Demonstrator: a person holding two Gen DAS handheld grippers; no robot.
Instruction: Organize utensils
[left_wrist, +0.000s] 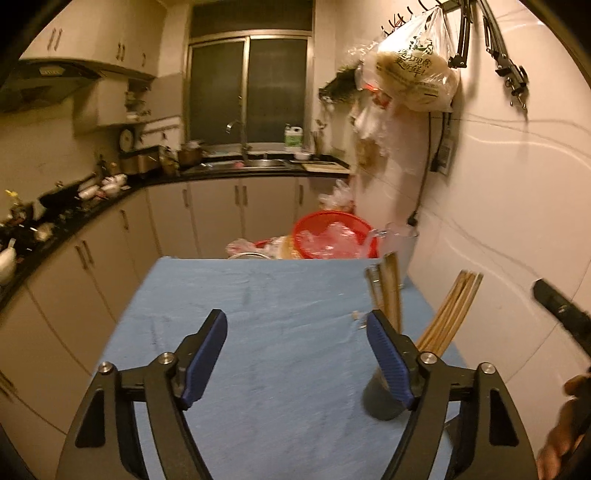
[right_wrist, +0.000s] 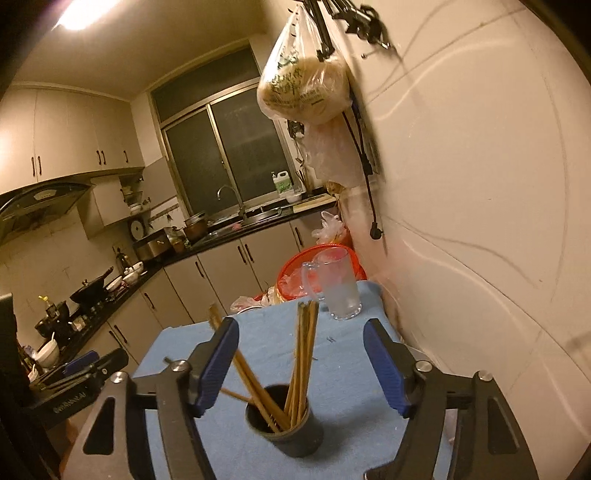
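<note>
The chopsticks are standing in the dark cup, fanned out, and the cup's on the blue surface toward its right side near the wall. Your right tongs are spread wide with the cup between the pads, not touching. Your left tongs are apart too, nothing between them. A glass mug sits at the far right corner.
</note>
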